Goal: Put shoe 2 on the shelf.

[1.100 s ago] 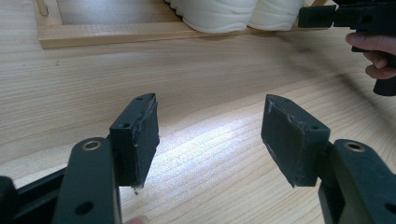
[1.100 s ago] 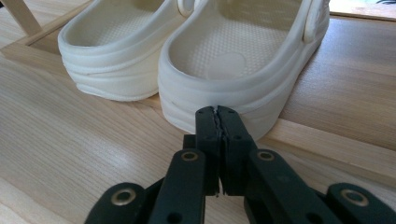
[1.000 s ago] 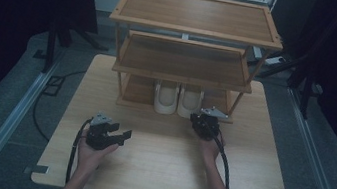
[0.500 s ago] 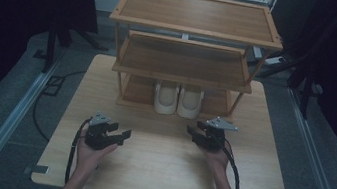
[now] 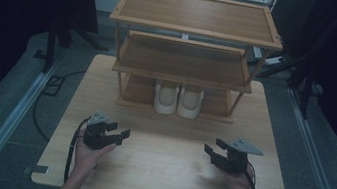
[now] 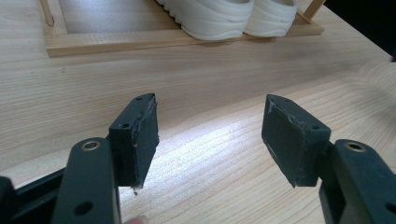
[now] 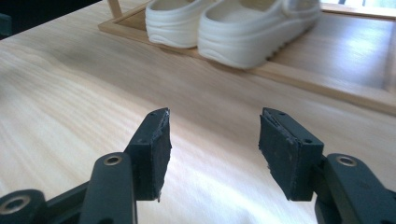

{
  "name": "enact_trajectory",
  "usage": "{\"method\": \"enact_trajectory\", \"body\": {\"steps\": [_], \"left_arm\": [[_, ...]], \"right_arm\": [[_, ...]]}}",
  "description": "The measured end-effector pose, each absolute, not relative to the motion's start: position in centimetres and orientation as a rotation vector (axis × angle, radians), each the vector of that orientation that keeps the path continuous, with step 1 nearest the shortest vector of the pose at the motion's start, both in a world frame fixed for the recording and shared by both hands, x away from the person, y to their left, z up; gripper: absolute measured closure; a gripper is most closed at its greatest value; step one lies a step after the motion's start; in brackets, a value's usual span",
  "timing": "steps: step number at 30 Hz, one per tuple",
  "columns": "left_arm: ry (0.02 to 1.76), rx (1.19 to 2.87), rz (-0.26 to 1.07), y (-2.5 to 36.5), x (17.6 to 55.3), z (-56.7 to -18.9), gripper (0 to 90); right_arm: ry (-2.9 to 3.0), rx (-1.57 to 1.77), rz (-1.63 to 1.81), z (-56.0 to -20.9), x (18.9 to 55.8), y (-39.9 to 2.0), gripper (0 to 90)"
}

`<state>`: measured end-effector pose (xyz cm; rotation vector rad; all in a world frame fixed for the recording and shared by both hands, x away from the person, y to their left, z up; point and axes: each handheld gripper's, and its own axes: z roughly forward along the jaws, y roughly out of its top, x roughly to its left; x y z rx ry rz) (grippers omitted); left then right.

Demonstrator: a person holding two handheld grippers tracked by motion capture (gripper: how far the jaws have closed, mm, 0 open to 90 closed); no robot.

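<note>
Pair of white shoes (image 5: 178, 100) sits side by side on the bottom shelf of the wooden rack (image 5: 194, 27), heels facing the person, soles flat on the shelf board. Placement looks done; nothing else loose on the surface (image 5: 164, 175). Left gripper (image 5: 117, 133) low over the near-left of the surface, jaws apart, holding nothing. Right gripper (image 5: 213, 151) over the near-right, jaws apart too, empty. Both well apart from the shoes. Upper two shelves look bare, though the middle one is dim so can't be sure. Judgement: the work is at or near its end, hands parked; what's left, if anything, is just resting the grippers.
</note>
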<state>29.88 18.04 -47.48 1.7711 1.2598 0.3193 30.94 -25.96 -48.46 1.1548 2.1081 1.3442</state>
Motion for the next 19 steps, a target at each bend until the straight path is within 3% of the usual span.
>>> {"method": "enact_trajectory", "body": {"steps": [11,19], "left_arm": [[1.260,1.787,0.322,17.7,30.0,-47.7,36.0],[1.262,1.800,0.315,17.5,30.1,-47.9,36.0]], "right_arm": [[2.046,1.248,1.311,-49.4,29.0,-30.7,41.7],[2.047,1.232,1.266,-49.7,29.0,-30.6,38.9]]}}
